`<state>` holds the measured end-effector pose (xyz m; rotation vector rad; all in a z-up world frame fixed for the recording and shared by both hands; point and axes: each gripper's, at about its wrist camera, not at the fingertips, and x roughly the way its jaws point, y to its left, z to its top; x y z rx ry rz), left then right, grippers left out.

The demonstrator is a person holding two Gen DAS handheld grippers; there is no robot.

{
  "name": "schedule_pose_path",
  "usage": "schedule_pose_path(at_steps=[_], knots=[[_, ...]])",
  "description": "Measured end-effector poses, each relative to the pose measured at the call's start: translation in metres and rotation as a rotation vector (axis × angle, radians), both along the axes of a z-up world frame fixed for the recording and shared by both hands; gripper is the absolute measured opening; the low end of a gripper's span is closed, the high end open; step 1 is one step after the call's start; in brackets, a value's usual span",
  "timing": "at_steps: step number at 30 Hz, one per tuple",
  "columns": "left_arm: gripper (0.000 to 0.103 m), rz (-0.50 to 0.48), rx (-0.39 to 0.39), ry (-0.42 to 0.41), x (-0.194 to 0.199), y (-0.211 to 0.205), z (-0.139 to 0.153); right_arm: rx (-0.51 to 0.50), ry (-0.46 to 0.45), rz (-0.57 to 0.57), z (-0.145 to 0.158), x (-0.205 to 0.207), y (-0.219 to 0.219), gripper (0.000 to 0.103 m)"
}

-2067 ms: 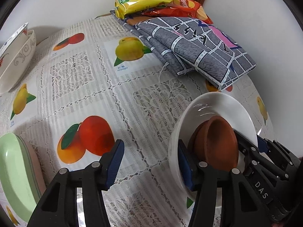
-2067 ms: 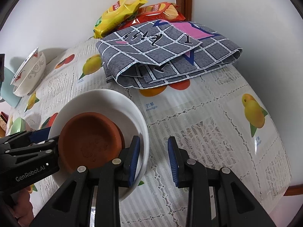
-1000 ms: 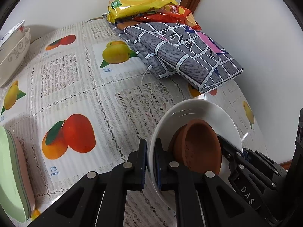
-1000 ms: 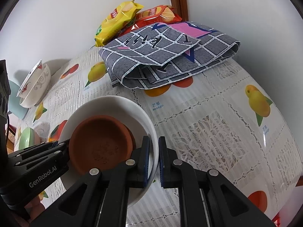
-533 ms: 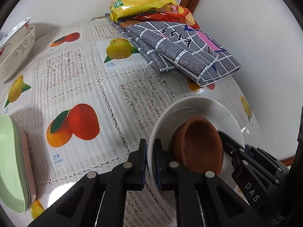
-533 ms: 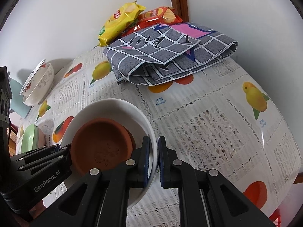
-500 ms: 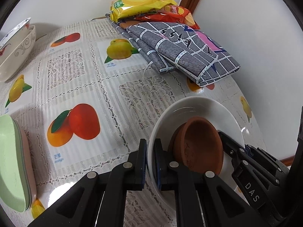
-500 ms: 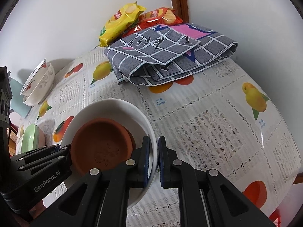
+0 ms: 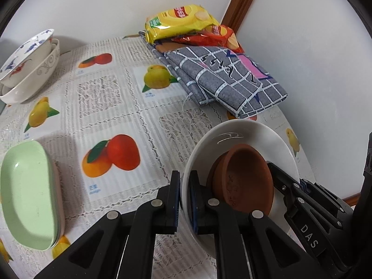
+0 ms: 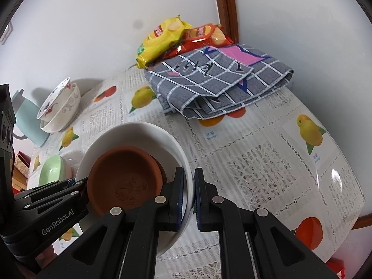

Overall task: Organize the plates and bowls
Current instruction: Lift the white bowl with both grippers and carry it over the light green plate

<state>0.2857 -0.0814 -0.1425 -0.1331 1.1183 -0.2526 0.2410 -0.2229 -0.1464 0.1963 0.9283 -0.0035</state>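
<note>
A white bowl (image 9: 251, 134) holds two nested brown clay dishes (image 9: 246, 179). My left gripper (image 9: 184, 197) is shut on the bowl's left rim and my right gripper (image 10: 188, 200) is shut on its right rim. Together they hold the white bowl (image 10: 148, 132) with the clay dishes (image 10: 123, 174) above the tablecloth. A stack of green oval plates (image 9: 25, 193) lies at the left; it also shows in the right wrist view (image 10: 52, 169). Two stacked patterned bowls (image 9: 28, 67) stand at the far left by the wall, also seen in the right wrist view (image 10: 60, 109).
A folded grey checked cloth (image 9: 223, 79) lies at the back right with yellow and red snack bags (image 9: 186, 21) on it. A pale blue jug (image 10: 25, 118) stands behind the patterned bowls. The fruit-print tablecloth (image 9: 111, 107) covers the table; walls enclose the back and right.
Both grippers closed on the white bowl's opposite rims about a second ago. Since then they have lifted the bowl and the views have risen, showing more of the left side of the table.
</note>
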Motion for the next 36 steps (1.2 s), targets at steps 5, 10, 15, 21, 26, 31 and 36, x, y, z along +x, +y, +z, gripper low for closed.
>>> schedule_pose_path(at_steps=[5, 10, 15, 21, 26, 31, 36], knots=[[0.008, 0.018, 0.001, -0.014, -0.007, 0.012, 0.012, -0.002, -0.014, 0.014, 0.012, -0.005, 0.011, 0.009], [0.008, 0.034, 0.006, -0.029, -0.015, 0.025, 0.023, -0.003, -0.029, 0.033, 0.022, -0.010, 0.024, 0.009], [0.008, 0.050, 0.008, -0.044, -0.021, 0.037, 0.031, 0.005, -0.036, 0.043, 0.029, -0.013, 0.035, 0.009], [0.008, 0.067, 0.004, -0.058, -0.028, 0.050, 0.038, 0.002, -0.047, 0.060, 0.035, -0.017, 0.049, 0.009], [0.008, 0.072, 0.005, -0.074, -0.032, 0.058, 0.045, -0.001, -0.058, 0.071, 0.042, -0.020, 0.059, 0.009], [0.009, 0.086, 0.002, -0.087, -0.037, 0.069, 0.052, -0.002, -0.066, 0.086, 0.048, -0.021, 0.068, 0.009], [0.008, 0.105, -0.001, -0.095, -0.041, 0.080, 0.057, -0.006, -0.076, 0.099, 0.054, -0.021, 0.079, 0.009]])
